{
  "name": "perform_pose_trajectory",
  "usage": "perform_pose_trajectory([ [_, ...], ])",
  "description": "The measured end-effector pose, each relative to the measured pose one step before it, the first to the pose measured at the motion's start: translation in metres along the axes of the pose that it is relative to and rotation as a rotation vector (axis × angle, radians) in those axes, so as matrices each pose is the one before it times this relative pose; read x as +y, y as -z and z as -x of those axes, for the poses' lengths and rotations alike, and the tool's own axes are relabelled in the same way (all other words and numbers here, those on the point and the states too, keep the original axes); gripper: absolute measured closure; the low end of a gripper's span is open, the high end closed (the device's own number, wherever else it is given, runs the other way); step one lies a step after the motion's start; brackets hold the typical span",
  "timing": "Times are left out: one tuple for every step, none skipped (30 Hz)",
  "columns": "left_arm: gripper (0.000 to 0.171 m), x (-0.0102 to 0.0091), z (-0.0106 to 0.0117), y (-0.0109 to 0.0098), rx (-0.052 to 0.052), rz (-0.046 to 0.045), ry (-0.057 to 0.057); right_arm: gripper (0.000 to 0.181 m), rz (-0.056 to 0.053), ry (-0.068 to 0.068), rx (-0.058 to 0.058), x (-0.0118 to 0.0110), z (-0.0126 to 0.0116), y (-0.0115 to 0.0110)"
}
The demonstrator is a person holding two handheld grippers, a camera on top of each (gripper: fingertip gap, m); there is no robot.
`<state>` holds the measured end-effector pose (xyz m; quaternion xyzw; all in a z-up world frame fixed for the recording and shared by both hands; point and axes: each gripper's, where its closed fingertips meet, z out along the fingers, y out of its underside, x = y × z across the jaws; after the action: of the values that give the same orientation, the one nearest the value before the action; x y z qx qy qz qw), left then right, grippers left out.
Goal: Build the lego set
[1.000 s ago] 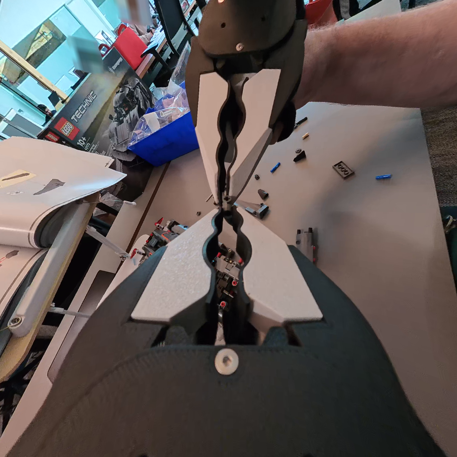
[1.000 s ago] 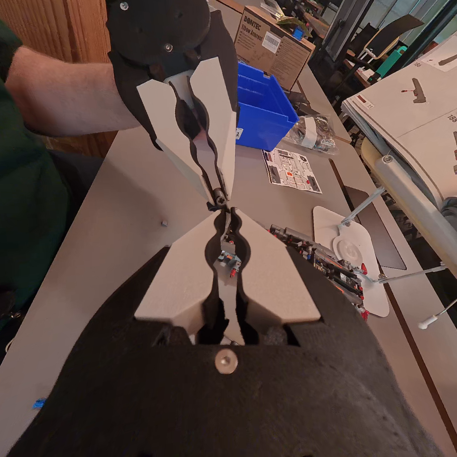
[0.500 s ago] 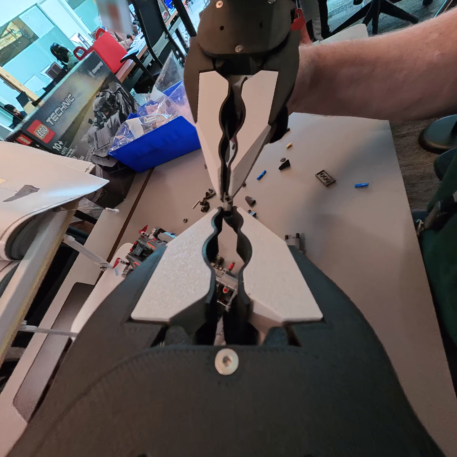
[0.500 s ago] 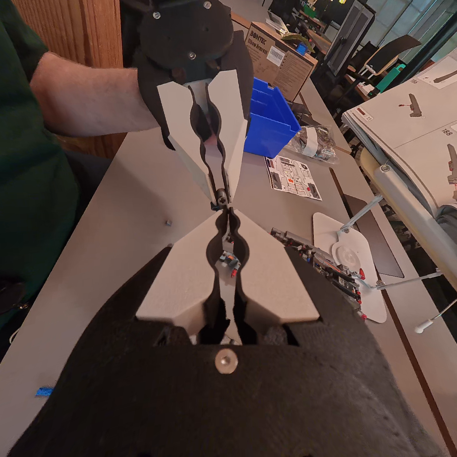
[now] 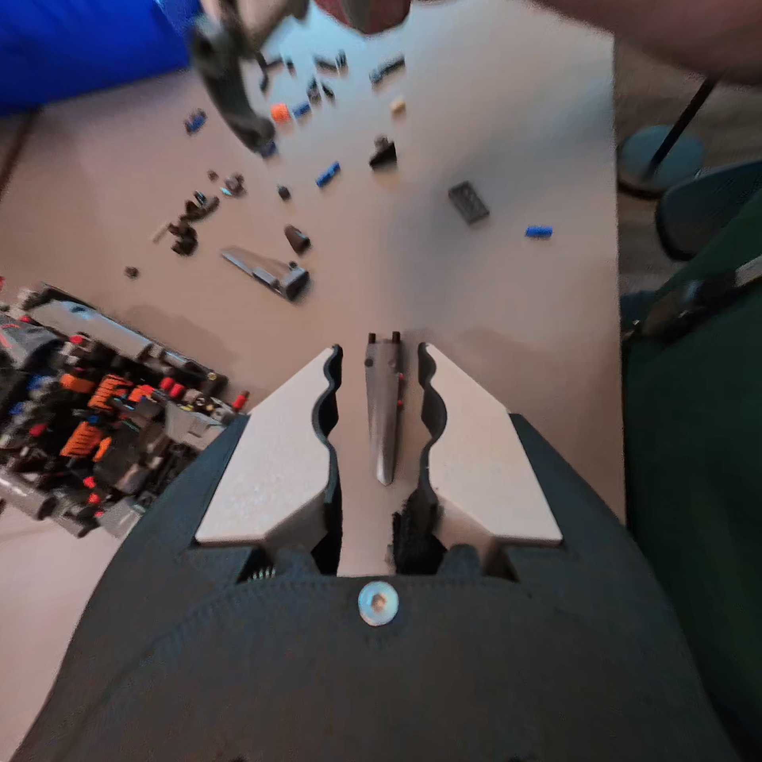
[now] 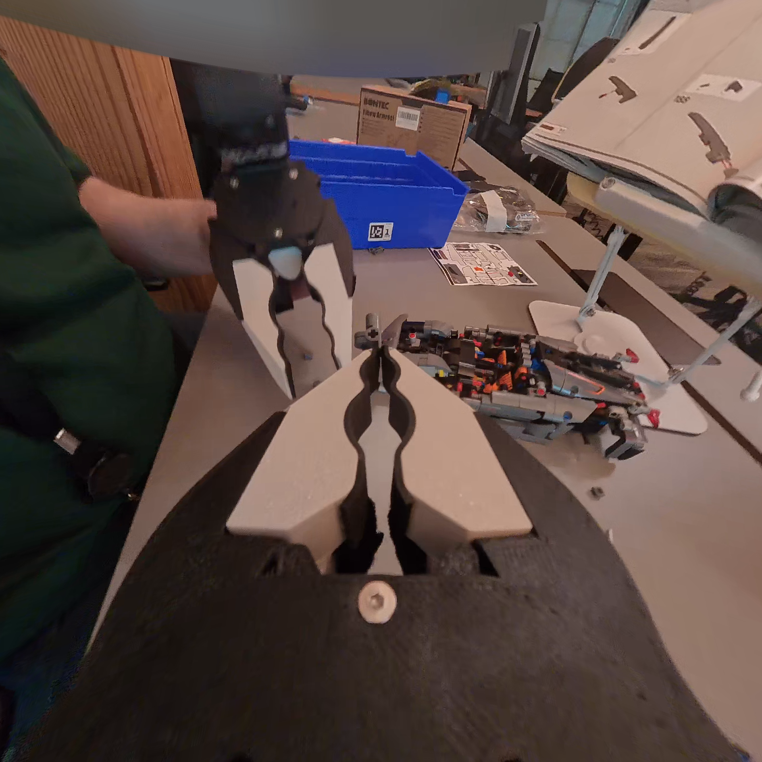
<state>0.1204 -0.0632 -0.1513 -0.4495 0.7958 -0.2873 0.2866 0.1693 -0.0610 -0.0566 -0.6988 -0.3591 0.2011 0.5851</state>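
Note:
My left gripper [image 5: 380, 349] is open and points down at the table; it also shows in the right wrist view [image 6: 313, 367]. A grey tapered lego piece [image 5: 383, 408] with two dark pins lies on the table between its fingers, untouched. My right gripper [image 6: 378, 350] is shut on a small grey lego connector [image 6: 372, 332], held above the table near the front of the model. The part-built lego model [image 6: 536, 379], grey and black with orange and red parts, lies on the table; it also shows in the left wrist view [image 5: 95, 412]. The right gripper is a blur [image 5: 231, 82] in the left wrist view.
Several loose pieces [image 5: 268, 272] lie scattered on the table [image 5: 474, 309]. A blue bin [image 6: 383, 198], a cardboard box [image 6: 412, 119], a sticker sheet [image 6: 480, 264] and a bag of parts [image 6: 499, 210] stand behind. An instruction book [image 6: 659, 103] rests on a white stand [image 6: 598, 342] at right.
The grippers were tip to tip on the small connector. My left gripper has let go, opened and dropped down over the grey tapered piece. My right gripper keeps the connector.

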Motion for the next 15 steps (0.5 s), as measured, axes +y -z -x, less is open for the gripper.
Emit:
perform_pose_trajectory([
  [0.133, 0.00630, -0.00328, -0.00785, 0.0008, 0.03481, -0.0042, 0.181, -0.0163, -0.0396, -0.0002, 0.00179, -0.00133, 0.00315],
  [0.130, 0.00328, -0.00275, -0.00645, 0.0064, 0.01397, 0.0131, 0.181, -0.0080, -0.0432, -0.0029, 0.00300, -0.00168, 0.00289],
  [0.130, 0.00132, -0.00255, -0.00498, 0.0118, -0.00166, 0.0229, 0.181, -0.0014, -0.0326, -0.0037, 0.00393, -0.00139, 0.00237],
  [0.130, 0.00160, -0.00146, -0.00447, 0.0044, -0.00223, 0.0193, 0.181, -0.0042, -0.0245, -0.0031, 0.00356, -0.00127, 0.00205],
  [0.130, 0.00522, -0.00035, -0.00472, -0.0045, 0.02177, 0.0088, 0.181, -0.0113, -0.0209, -0.0074, 0.00193, -0.00002, 0.00196],
  [0.129, 0.00744, 0.00133, -0.00449, -0.0176, 0.03789, -0.0014, 0.181, -0.0186, -0.0158, -0.0112, 0.00042, 0.00084, 0.00201],
  [0.130, 0.00544, 0.00154, -0.00343, -0.0197, 0.02646, -0.0058, 0.181, -0.0101, -0.0130, -0.0066, 0.00110, 0.00046, 0.00179],
  [0.134, 0.00262, 0.00008, -0.00228, -0.0086, 0.01074, 0.0008, 0.181, 0.0044, -0.0036, 0.0027, 0.00298, -0.00039, 0.00114],
  [0.135, 0.00058, -0.00003, -0.00148, -0.0048, 0.00093, 0.0069, 0.181, 0.0103, 0.0056, 0.0055, 0.00360, -0.00014, 0.00059],
  [0.137, -0.00043, 0.00087, -0.00063, -0.0062, -0.00302, 0.0086, 0.181, 0.0069, 0.0021, -0.0003, 0.00280, 0.00066, 0.00026],
  [0.143, 0.00040, 0.00124, -0.00053, -0.0075, 0.00162, 0.0051, 0.181, 0.0072, 0.0008, -0.0007, 0.00254, 0.00066, -0.00011],
  [0.149, 0.00047, 0.00076, -0.00068, -0.0051, 0.00209, 0.0027, 0.181, 0.0196, 0.0101, 0.0064, 0.00436, 0.00000, -0.00051],
  [0.149, -0.00056, 0.00046, -0.00046, -0.0018, -0.00375, 0.0071, 0.181, 0.0320, 0.0167, 0.0123, 0.00608, -0.00057, -0.00117],
  [0.149, -0.00033, 0.00000, -0.00037, 0.0012, -0.00291, 0.0037, 0.181, 0.0351, 0.0181, 0.0105, 0.00626, 0.00004, -0.00182],
  [0.149, 0.00006, 0.00024, -0.00013, 0.0012, -0.00001, 0.0048, 0.181, 0.0376, 0.0225, 0.0085, 0.00655, 0.00076, -0.00247],
])
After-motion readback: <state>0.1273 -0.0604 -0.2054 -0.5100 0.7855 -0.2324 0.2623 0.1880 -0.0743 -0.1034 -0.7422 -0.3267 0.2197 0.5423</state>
